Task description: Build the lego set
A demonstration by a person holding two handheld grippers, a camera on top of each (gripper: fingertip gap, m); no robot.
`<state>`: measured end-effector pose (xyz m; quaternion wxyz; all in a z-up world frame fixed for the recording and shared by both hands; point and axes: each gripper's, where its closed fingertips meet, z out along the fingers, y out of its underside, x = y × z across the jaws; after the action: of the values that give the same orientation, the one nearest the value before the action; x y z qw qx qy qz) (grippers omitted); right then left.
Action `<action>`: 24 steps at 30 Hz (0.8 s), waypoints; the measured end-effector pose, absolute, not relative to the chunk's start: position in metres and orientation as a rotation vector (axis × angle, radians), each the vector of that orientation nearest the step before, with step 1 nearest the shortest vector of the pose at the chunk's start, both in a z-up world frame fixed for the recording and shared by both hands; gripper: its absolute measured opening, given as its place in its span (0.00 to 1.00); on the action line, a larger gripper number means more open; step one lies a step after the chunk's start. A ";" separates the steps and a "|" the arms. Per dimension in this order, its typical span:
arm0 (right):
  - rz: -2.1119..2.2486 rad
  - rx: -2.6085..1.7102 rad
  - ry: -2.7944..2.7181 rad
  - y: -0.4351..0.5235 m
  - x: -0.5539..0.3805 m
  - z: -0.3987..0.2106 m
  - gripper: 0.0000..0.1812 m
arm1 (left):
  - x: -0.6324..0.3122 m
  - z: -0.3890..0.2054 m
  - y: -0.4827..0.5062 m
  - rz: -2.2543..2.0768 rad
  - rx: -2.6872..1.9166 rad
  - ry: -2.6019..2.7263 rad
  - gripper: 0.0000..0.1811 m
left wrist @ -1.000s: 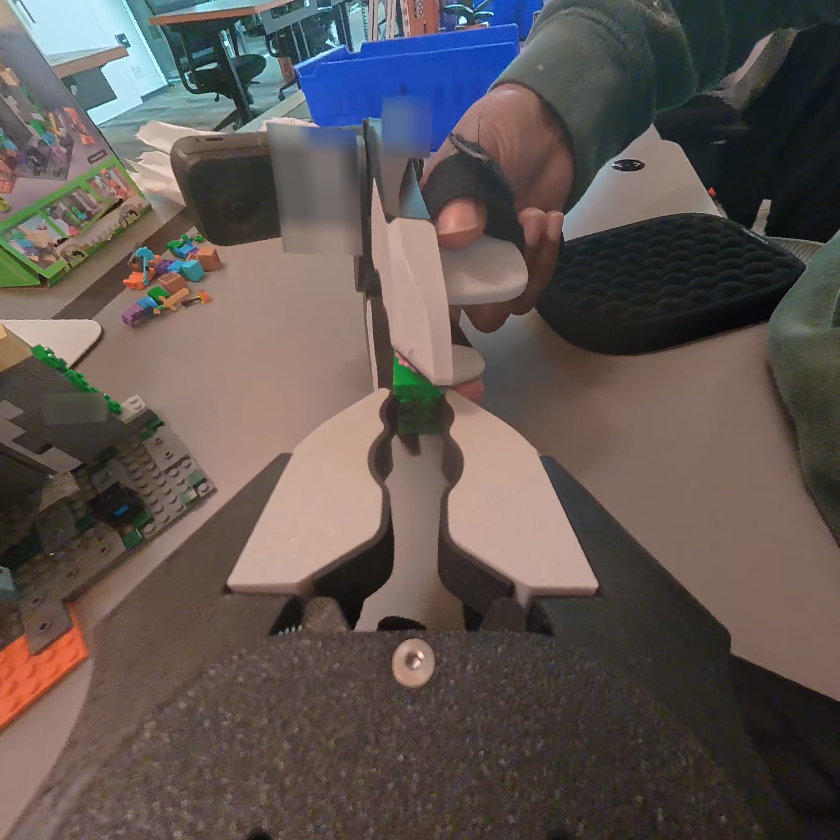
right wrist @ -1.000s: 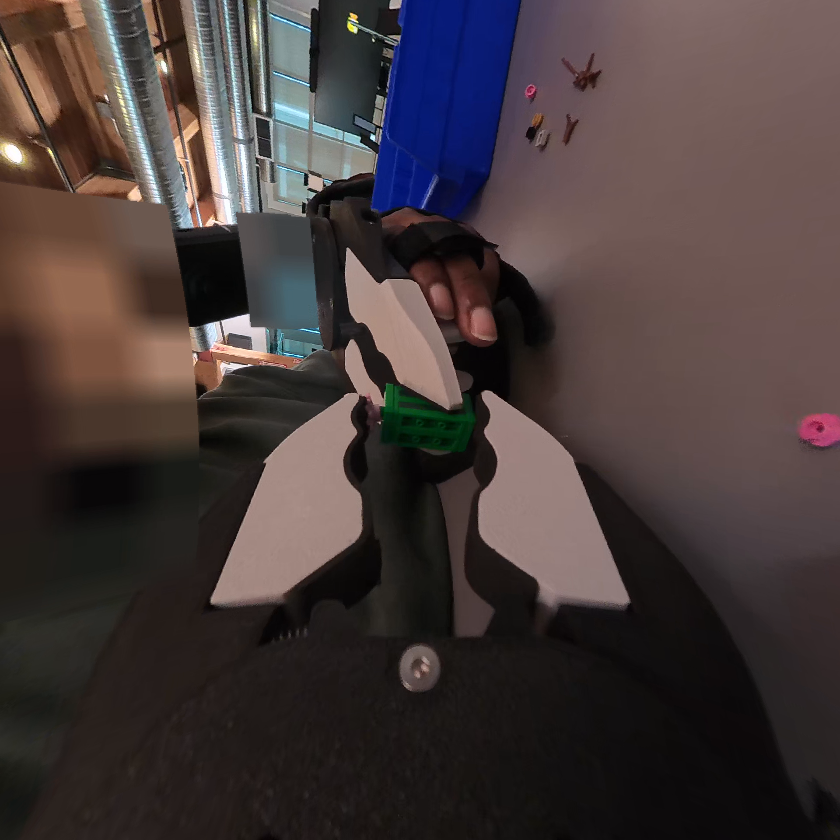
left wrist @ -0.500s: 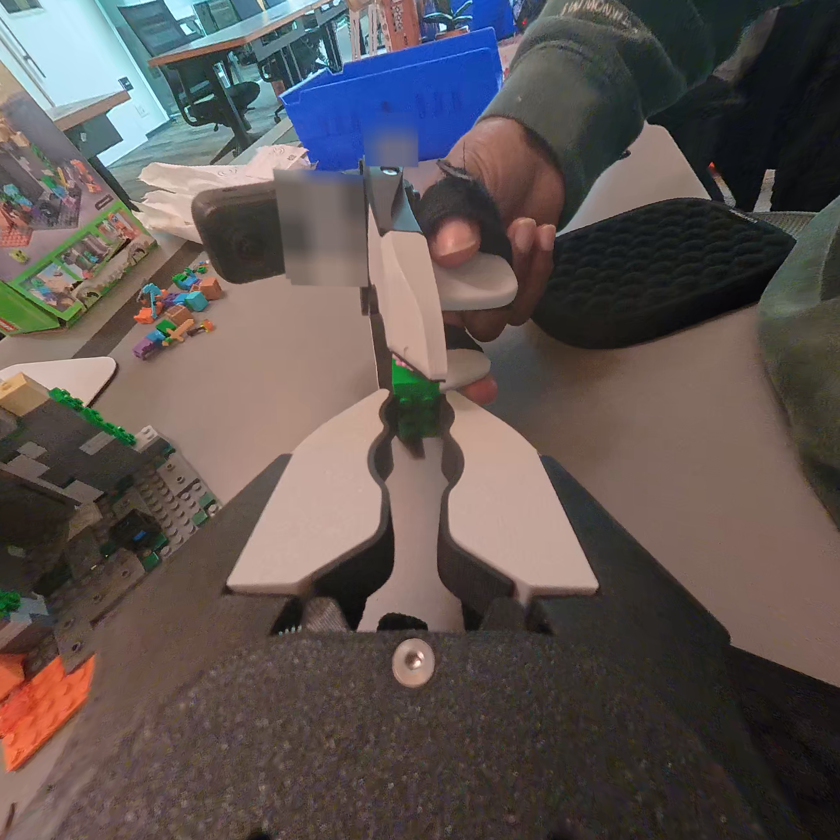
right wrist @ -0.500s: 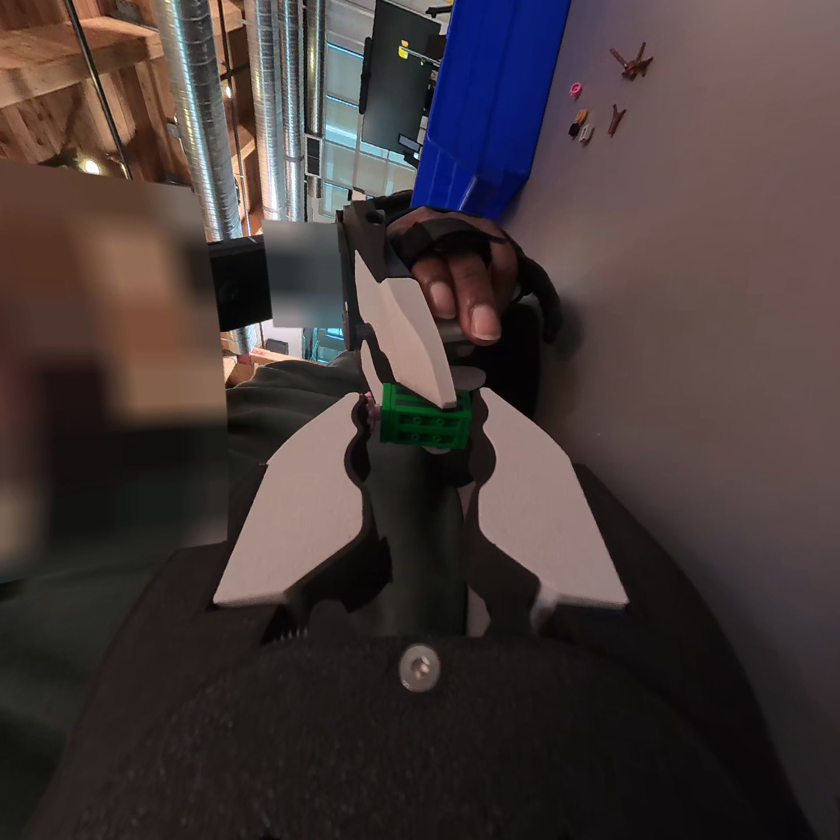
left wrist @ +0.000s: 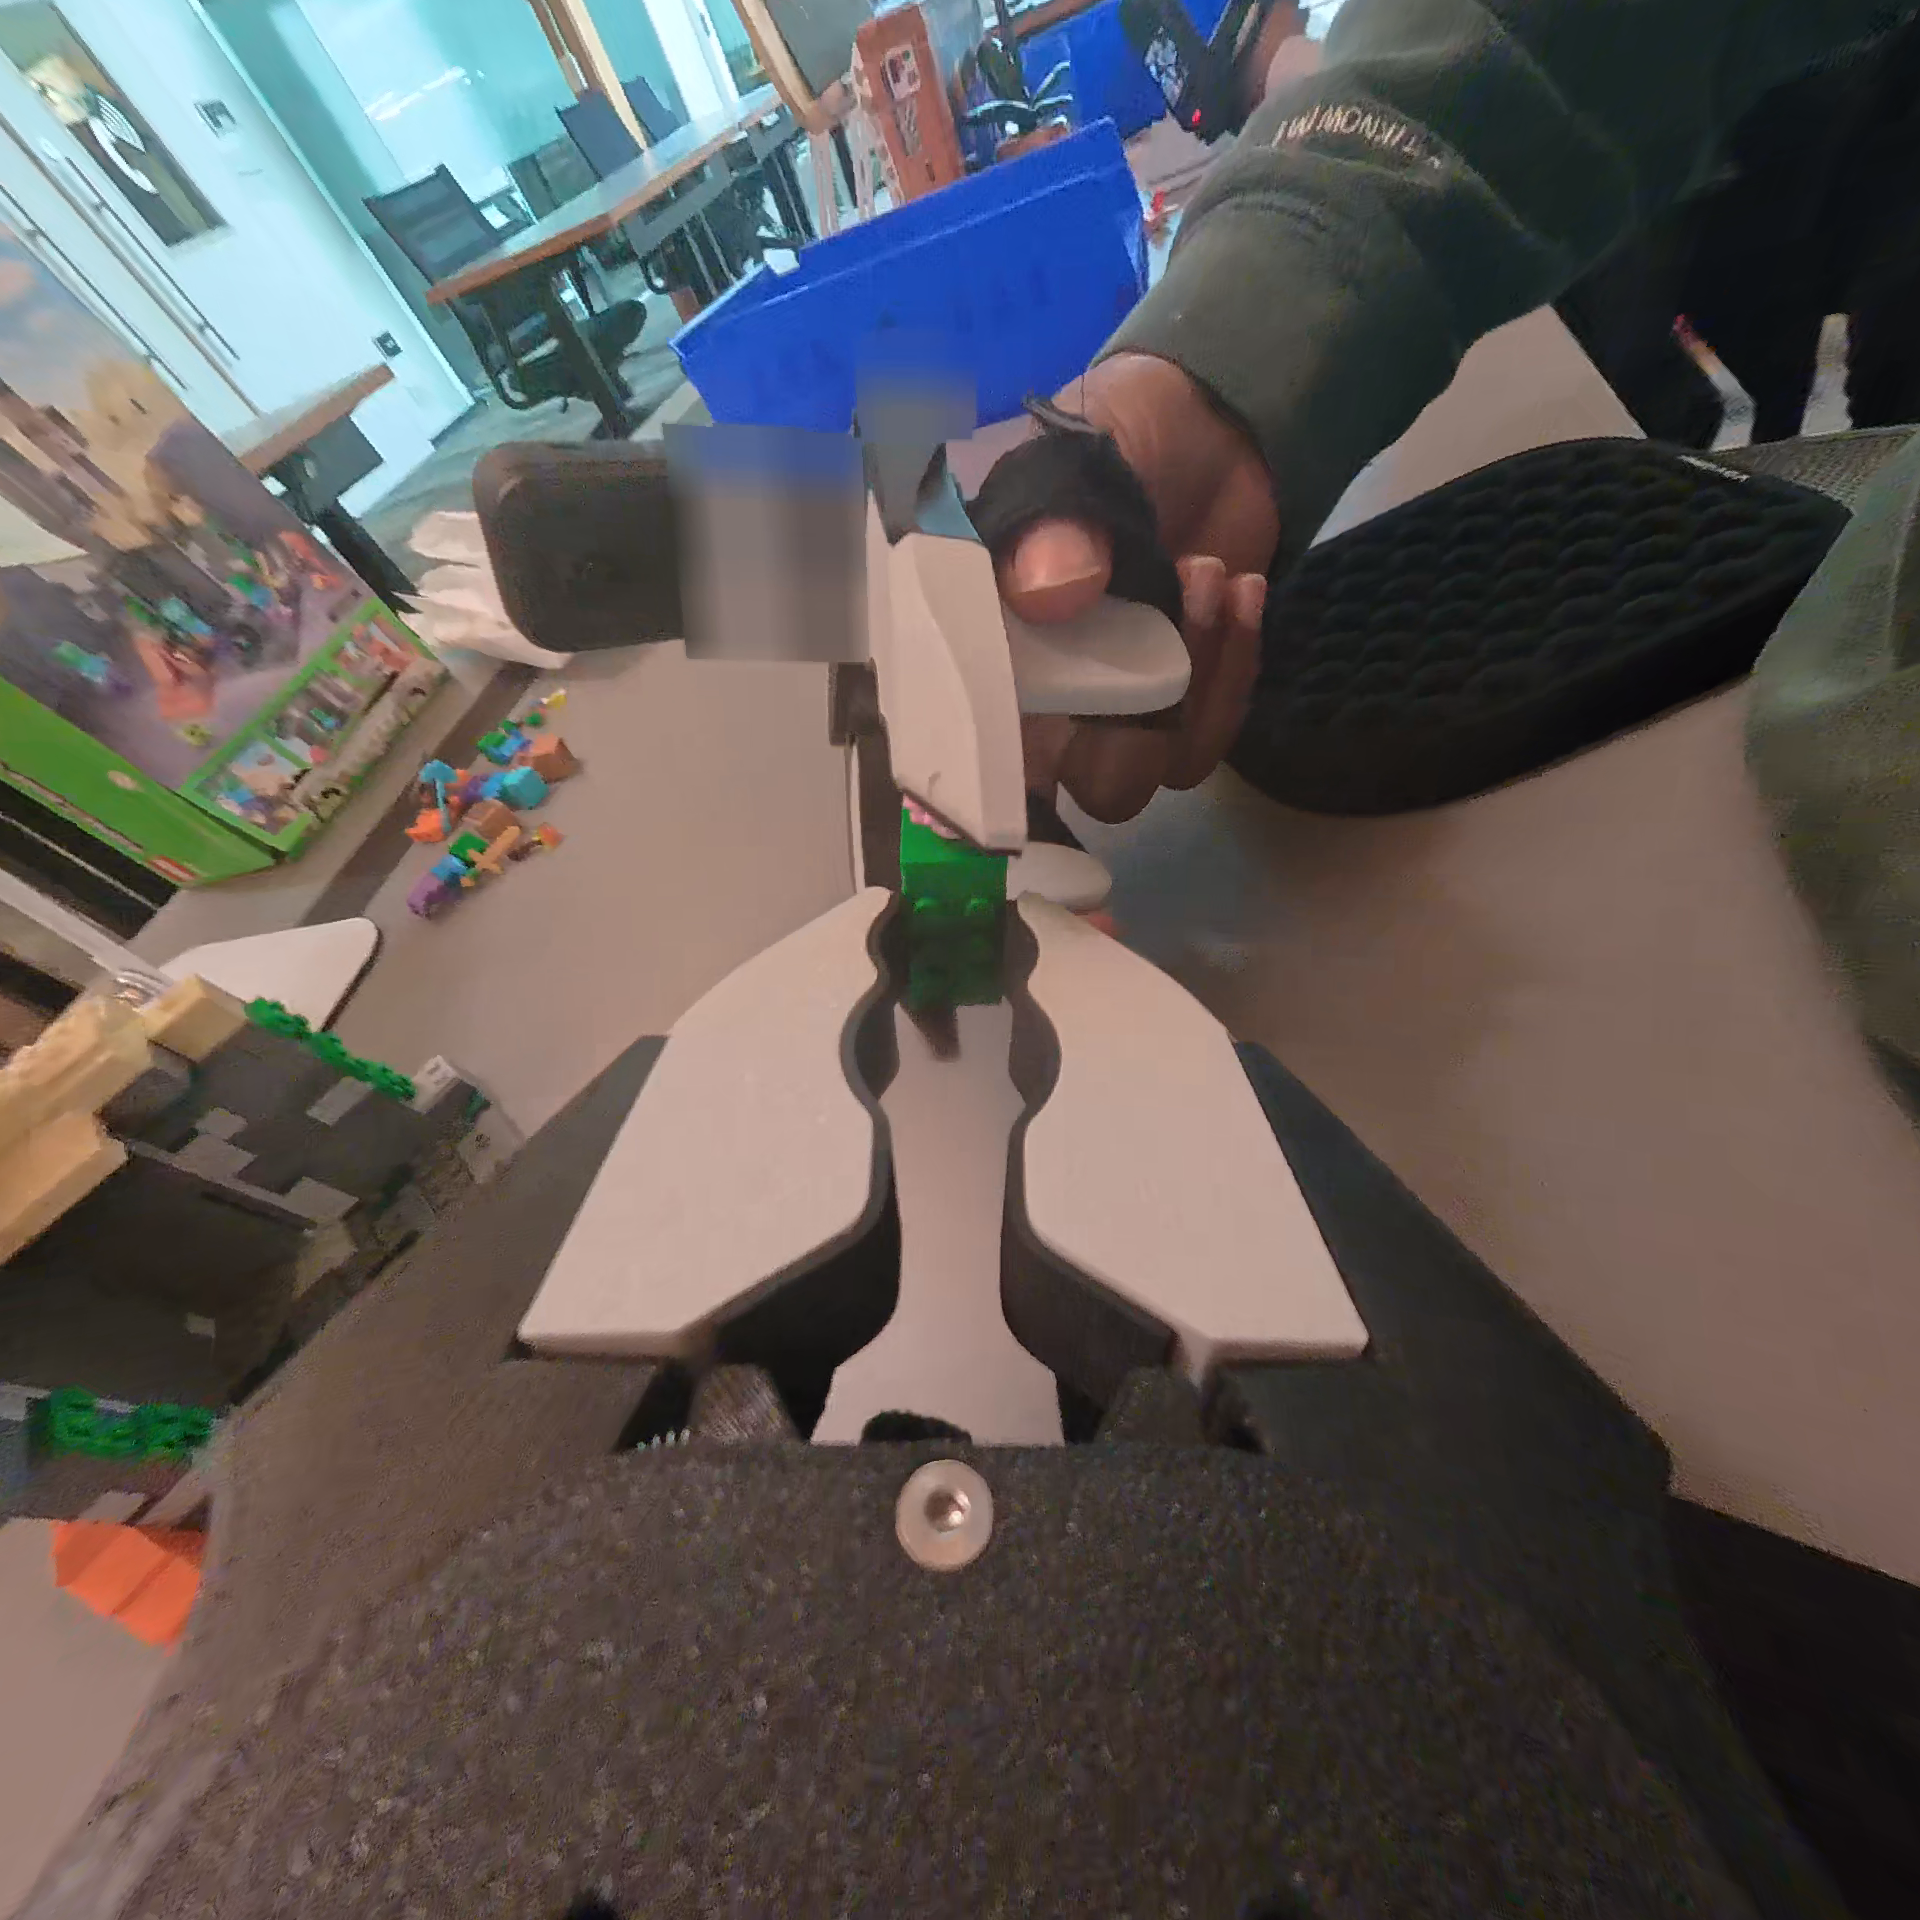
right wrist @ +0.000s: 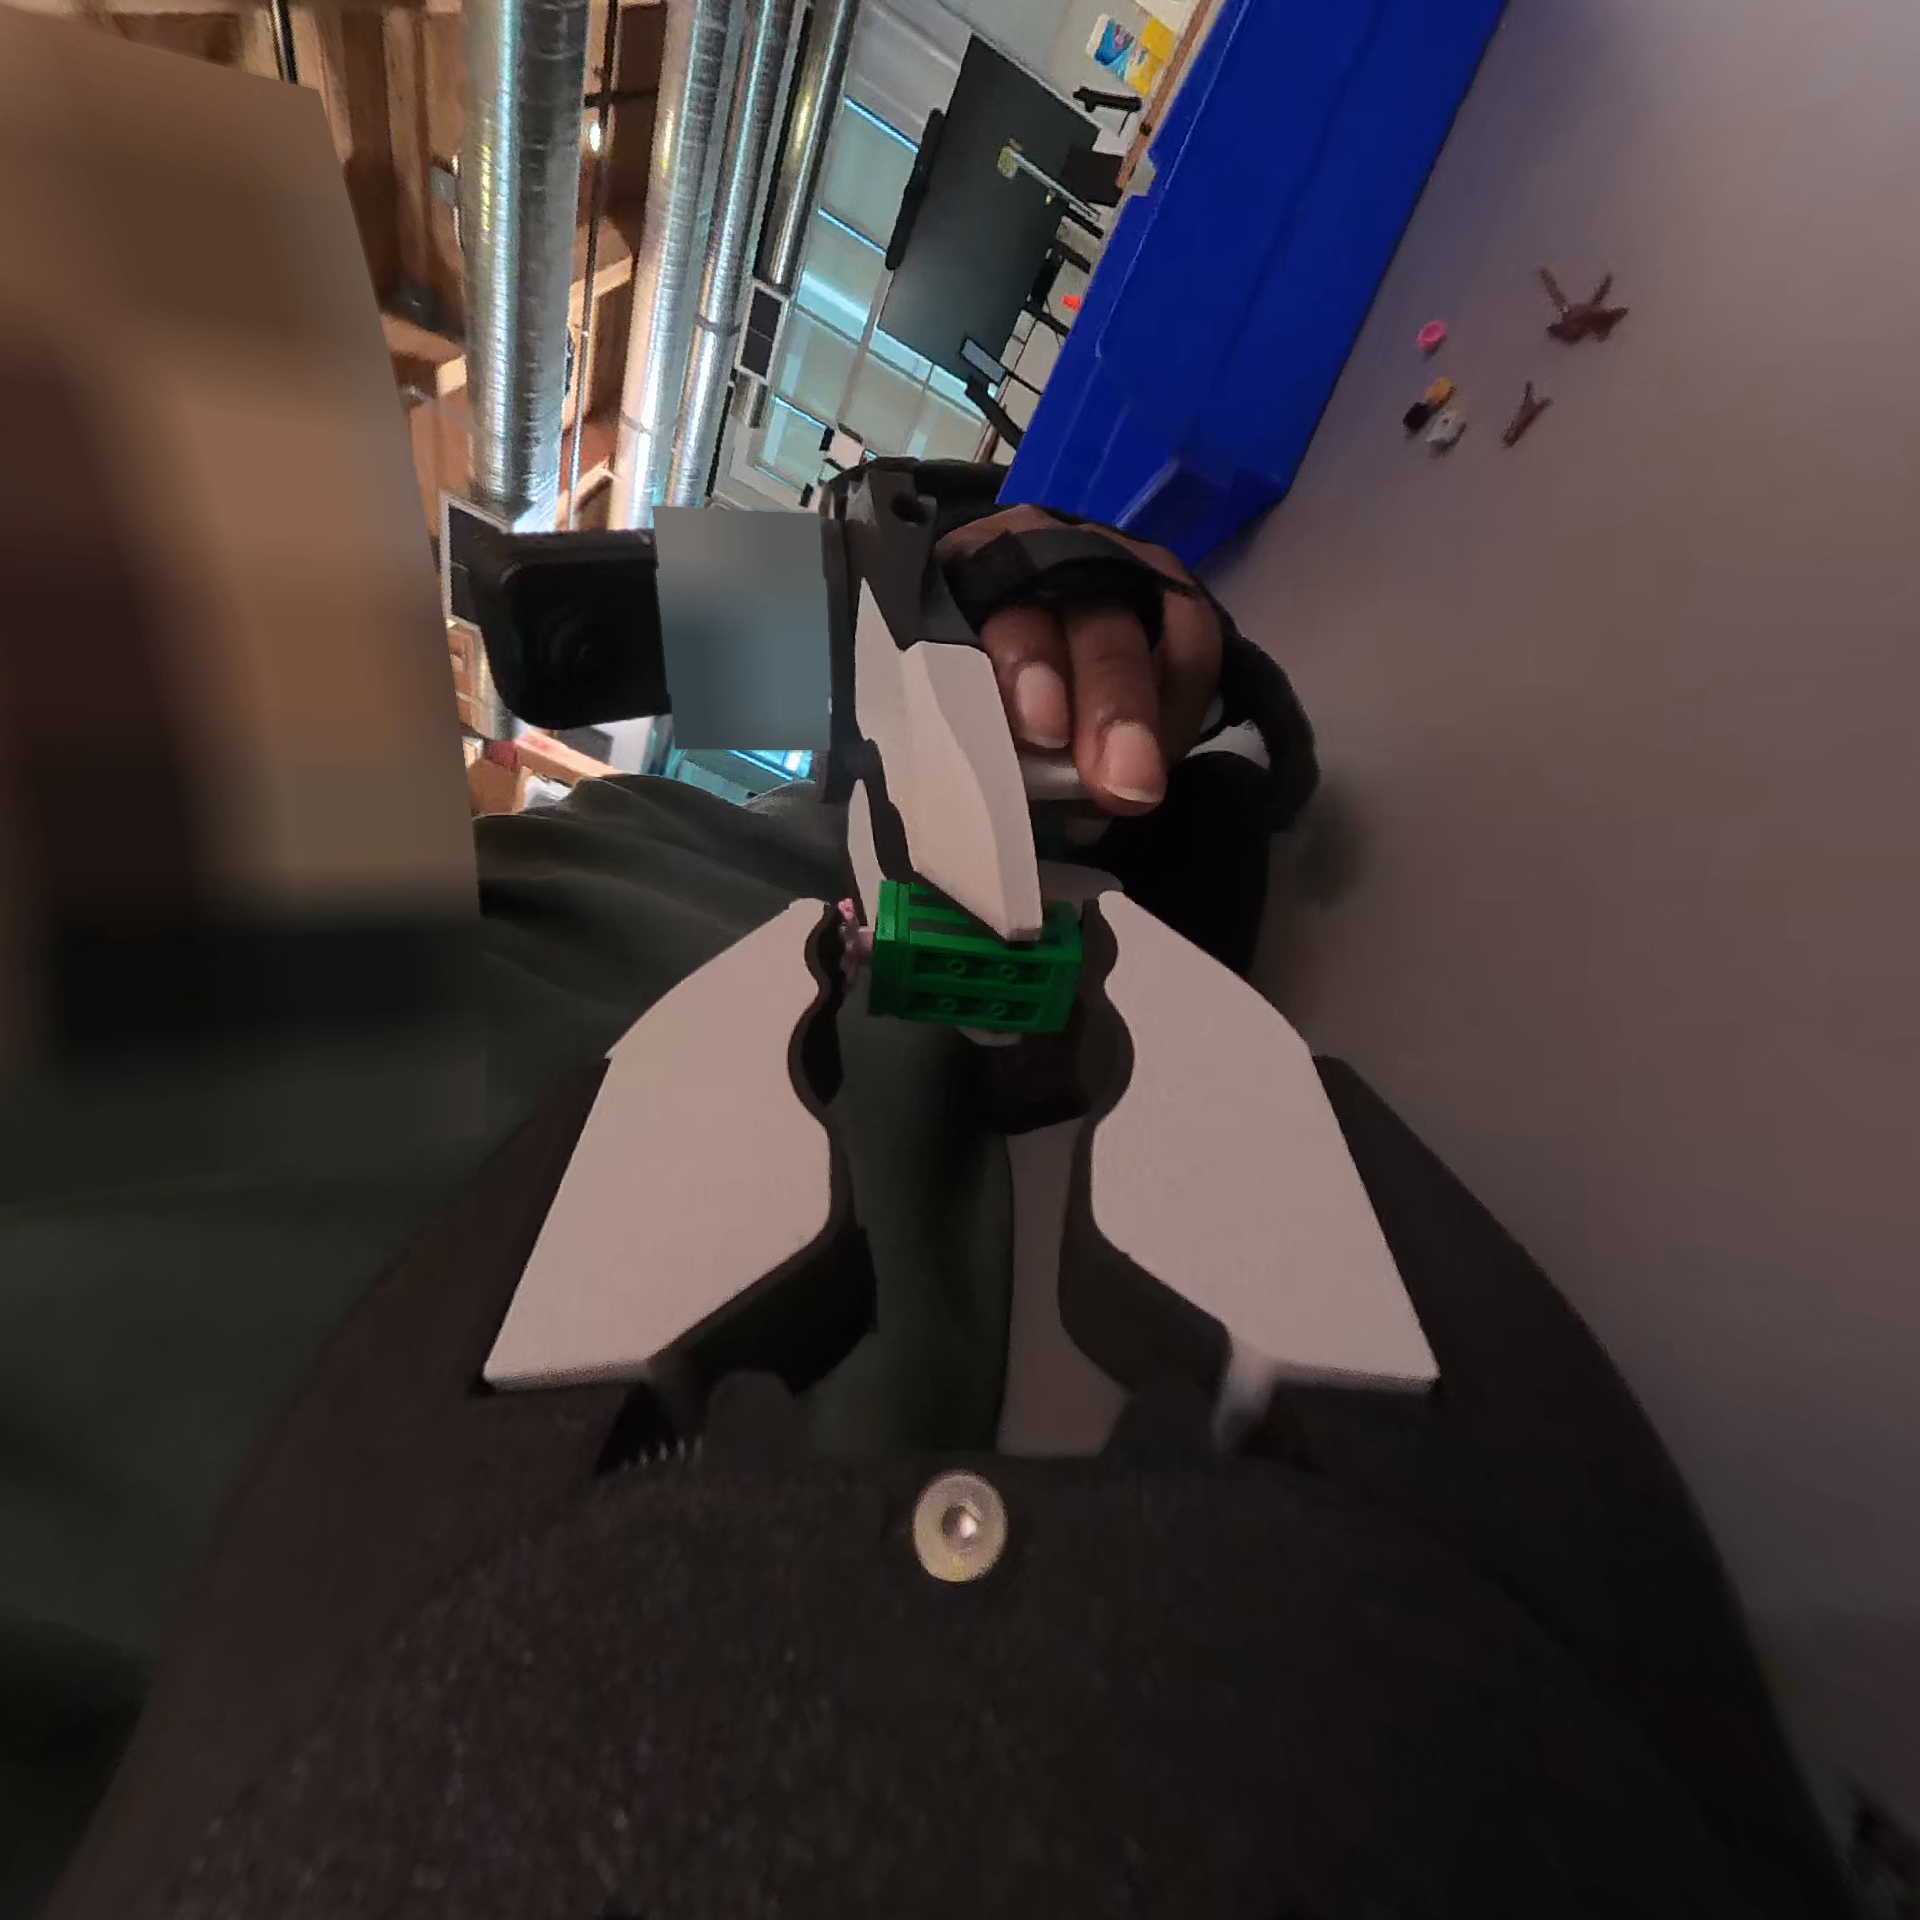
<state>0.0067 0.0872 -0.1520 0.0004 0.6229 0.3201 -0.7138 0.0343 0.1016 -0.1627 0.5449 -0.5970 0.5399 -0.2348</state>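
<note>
A small green lego block [left wrist: 951, 935] is held in the air between both grippers above the grey table [left wrist: 1455, 1143]. My left gripper [left wrist: 951, 920] is shut on its sides. My right gripper [left wrist: 982, 831] comes in from above and pinches the block's far end, with a tiny pink piece [left wrist: 928, 821] at its tip. In the right wrist view my right gripper [right wrist: 958, 920] closes on the block [right wrist: 971, 977], the pink piece [right wrist: 852, 935] sits by its left finger, and the left gripper's finger [right wrist: 977, 790] presses on top. A person's hands grip both tools.
The partly built grey, tan and green lego model [left wrist: 208, 1132] stands at the left, with an orange plate [left wrist: 125, 1579] below it. The set's box [left wrist: 177, 665], loose coloured pieces [left wrist: 488, 810], a blue bin [left wrist: 935, 301] and a black honeycomb mat [left wrist: 1507, 623] lie farther off. Tiny pieces [right wrist: 1455, 405] lie by the bin. The grippers are tip to tip, or close to it. The orange plate [left wrist: 125, 1579] is about equally far from each gripper, around 25 cm.
Both grippers keep hold of the green block. The pair has risen and tilted a little, so the model and box sit lower and nearer in the left view.
</note>
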 end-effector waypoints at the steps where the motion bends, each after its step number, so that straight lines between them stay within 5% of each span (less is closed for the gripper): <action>1: -2.246 1.964 1.023 0.087 0.007 -0.151 0.24 | 0.034 -0.161 0.102 -0.545 -1.411 1.277 0.09; 19: -2.287 1.977 1.225 0.081 0.010 -0.151 0.24 | 0.036 -0.159 0.103 -0.420 -1.321 1.286 0.10; 24: -2.176 2.101 1.808 0.088 0.023 -0.159 0.23 | 0.033 -0.157 0.103 -0.647 -1.400 1.217 0.21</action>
<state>0.0226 0.0879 -0.1587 -0.1902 0.5854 0.5037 -0.6062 0.0331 0.1025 -0.1565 0.5551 -0.5927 0.5154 -0.2738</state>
